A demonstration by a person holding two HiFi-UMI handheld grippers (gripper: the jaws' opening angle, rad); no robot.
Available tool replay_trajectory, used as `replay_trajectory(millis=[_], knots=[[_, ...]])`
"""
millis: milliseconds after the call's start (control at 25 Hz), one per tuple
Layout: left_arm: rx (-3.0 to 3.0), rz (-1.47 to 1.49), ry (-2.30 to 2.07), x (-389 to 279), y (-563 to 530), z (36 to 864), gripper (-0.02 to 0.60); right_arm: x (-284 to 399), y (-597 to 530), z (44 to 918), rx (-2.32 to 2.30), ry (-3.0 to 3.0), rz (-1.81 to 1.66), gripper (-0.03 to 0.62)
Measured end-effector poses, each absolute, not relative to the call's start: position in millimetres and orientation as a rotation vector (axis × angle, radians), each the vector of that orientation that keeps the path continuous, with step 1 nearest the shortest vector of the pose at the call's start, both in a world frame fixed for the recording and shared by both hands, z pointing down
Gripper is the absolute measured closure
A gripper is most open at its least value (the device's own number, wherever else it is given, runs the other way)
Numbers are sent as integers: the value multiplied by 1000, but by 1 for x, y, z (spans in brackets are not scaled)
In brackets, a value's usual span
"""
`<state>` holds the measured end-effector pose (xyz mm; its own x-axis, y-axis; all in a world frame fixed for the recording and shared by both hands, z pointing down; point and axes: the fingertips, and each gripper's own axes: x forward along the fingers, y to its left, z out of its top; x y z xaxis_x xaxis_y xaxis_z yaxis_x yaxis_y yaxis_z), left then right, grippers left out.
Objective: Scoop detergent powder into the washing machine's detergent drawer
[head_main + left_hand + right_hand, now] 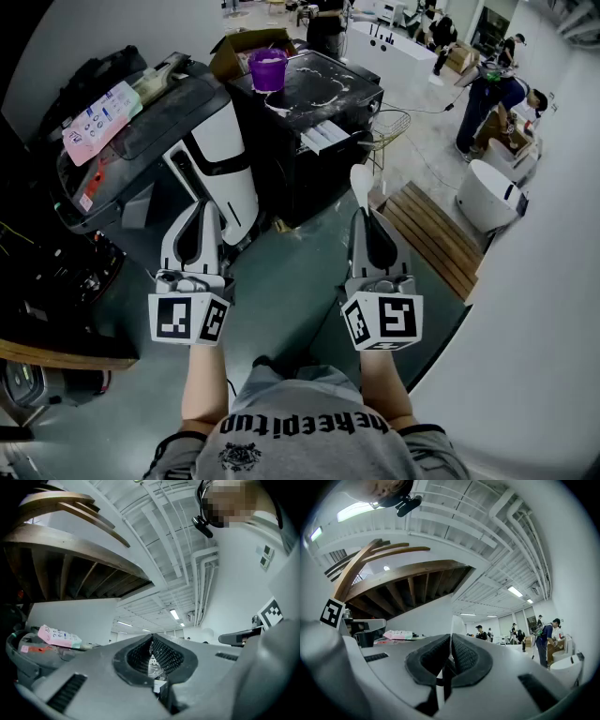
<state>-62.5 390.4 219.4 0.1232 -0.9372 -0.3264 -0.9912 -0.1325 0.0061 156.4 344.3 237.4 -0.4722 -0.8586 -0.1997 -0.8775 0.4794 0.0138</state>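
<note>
A black washing machine (323, 94) stands ahead, its top dusted with white powder. On it sits a purple bucket (268, 67) holding powder. The white detergent drawer (323, 139) sticks out open at the machine's front right. My right gripper (364, 214) (451, 641) is shut on the handle of a white scoop (360, 180) (457, 625), whose bowl points up towards the machine, well short of the drawer. My left gripper (208, 211) (151, 641) is held level with it on the left, jaws closed together with nothing between them.
A grey and white appliance (202, 141) with a pink packet (101, 120) on top stands to the left. A wire basket (389, 124), a wooden pallet (431, 234) and a white tub (492, 192) lie to the right. People work at the back right.
</note>
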Motion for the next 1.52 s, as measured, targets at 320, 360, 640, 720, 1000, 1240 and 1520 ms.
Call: replay_trajectory(millis=[320, 360, 640, 720, 1000, 1240, 1520], knots=[[-2186, 374, 1912, -58, 391, 219, 578, 158, 346, 237, -1504, 2564, 181, 590], [-2185, 374, 1913, -57, 391, 219, 578, 159, 346, 237, -1504, 2565, 180, 589], [-2173, 371, 1915, -44, 389, 216, 578, 163, 342, 238, -1463, 2603, 208, 591], [-2167, 366, 1915, -39, 388, 215, 578, 162, 342, 239, -1406, 2637, 218, 591], [-2136, 354, 1934, -25, 391, 223, 578, 173, 337, 251, -1251, 2656, 63, 589], [-2131, 356, 1951, -25, 376, 229, 578, 171, 320, 259, -1234, 2679, 10, 589], [-2144, 372, 1920, -32, 331, 227, 578, 160, 277, 258, -1284, 2680, 1, 589]])
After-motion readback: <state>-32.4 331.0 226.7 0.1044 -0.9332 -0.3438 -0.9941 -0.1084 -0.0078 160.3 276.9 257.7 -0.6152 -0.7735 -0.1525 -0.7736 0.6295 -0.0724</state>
